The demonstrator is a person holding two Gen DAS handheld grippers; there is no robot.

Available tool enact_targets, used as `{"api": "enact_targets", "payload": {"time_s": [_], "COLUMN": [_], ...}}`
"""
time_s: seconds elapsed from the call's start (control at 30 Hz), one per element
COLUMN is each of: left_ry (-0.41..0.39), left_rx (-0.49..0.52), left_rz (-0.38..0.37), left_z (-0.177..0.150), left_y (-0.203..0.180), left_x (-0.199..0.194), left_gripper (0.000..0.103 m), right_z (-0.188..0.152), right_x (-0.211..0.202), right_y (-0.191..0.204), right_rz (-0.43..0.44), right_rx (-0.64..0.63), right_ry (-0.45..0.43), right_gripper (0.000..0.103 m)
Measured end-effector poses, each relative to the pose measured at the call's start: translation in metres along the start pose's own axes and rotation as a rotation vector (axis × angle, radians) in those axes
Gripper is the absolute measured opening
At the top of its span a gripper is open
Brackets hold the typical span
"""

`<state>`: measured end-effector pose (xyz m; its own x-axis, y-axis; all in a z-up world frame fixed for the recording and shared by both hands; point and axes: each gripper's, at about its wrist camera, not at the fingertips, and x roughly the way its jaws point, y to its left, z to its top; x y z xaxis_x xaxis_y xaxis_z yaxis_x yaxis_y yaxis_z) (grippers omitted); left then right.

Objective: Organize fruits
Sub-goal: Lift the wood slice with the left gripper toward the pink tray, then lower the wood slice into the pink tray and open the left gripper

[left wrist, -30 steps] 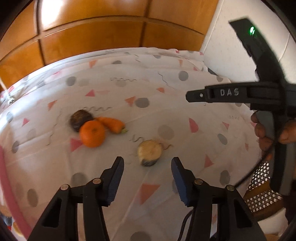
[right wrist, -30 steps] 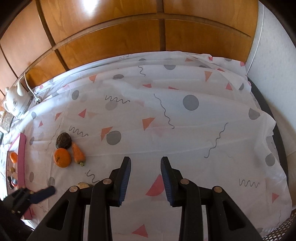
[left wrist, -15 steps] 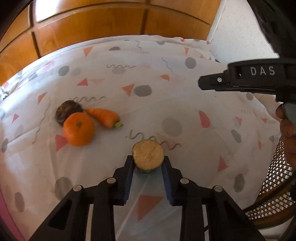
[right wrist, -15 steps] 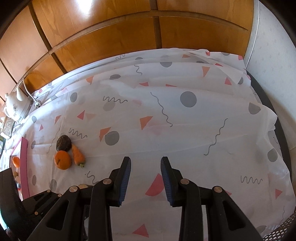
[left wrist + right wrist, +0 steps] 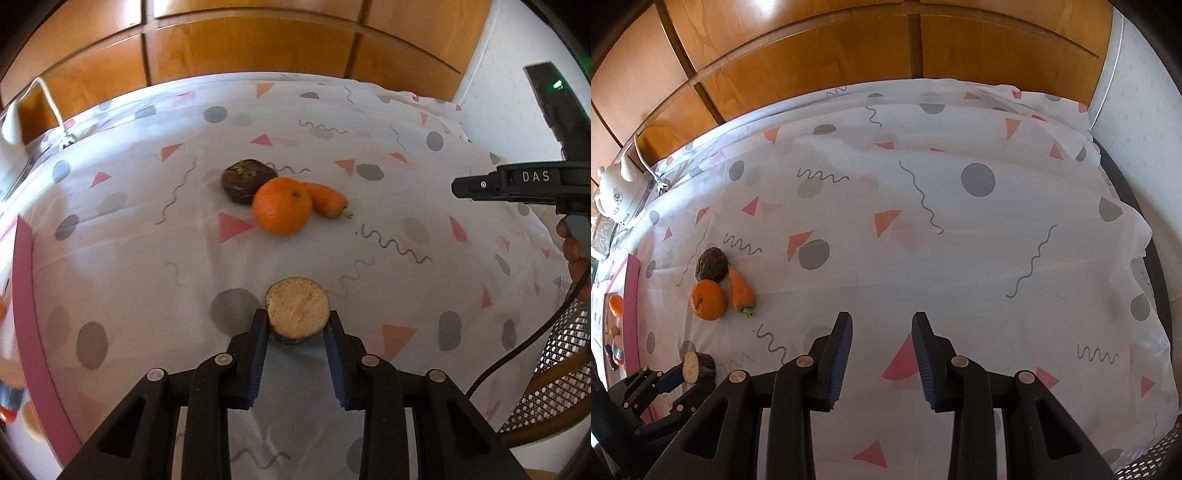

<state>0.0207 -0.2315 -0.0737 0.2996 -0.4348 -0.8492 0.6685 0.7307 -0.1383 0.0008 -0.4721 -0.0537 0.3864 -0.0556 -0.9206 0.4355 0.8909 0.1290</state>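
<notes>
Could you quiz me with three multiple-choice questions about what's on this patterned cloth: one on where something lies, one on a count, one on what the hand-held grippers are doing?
1. Where does the carrot lie?
A. Touching the orange
B. Alone at the cloth's far edge
C. Inside the right hand-held gripper

2. How many foods lie loose in a cluster on the tablecloth?
A. One
B. Three
C. Five

3. What is the left hand-held gripper doing?
A. Gaping open with nothing in it
B. Squeezing the orange
C. Clamped on the cut pale-faced piece

Answers: 1 A, they press together; 2 B, the dark round piece, orange and carrot; 3 C, both pads press its sides.
</notes>
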Motion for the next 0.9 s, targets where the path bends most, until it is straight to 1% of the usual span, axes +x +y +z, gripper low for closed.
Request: {"api": "enact_targets", "payload": {"time_s": [0.1, 0.2, 0.27, 0.5, 0.9], "left_ry": [0.002, 0.001, -0.004, -0.053, -0.091], "left_rx": [-0.032, -0.068, -0.091, -0.119, -0.155], "left_rz": [0.002, -0.007, 0.003, 0.022, 0.031], "left_z": [-0.004, -0.002, -0.005, -0.011, -0.017], "left_y": [0.008, 0.014, 0.02, 0.033, 0.045], "left_x": [-0.004, -0.008, -0.014, -0.036, -0.058], "left_gripper": [0.03, 0.03, 0.03, 0.03, 0.03], "right_z": [0.0, 0.0, -0.001, -0.009, -0.015], "right_x": [0.002, 0.001, 0.002, 0.006, 0.012], "right_y": [0.001, 0.003, 0.006, 0.03, 0.057], "right_rz": [-0.003, 0.012, 0.022, 0.051, 0.082], "right_rx": [-0.005, -0.01, -0.02, -0.091, -0.152], "right_ry": [0.005, 0.002, 0.002, 0.025, 0.041], "right_gripper": [0.034, 0.034, 0.034, 0.034, 0.033]}}
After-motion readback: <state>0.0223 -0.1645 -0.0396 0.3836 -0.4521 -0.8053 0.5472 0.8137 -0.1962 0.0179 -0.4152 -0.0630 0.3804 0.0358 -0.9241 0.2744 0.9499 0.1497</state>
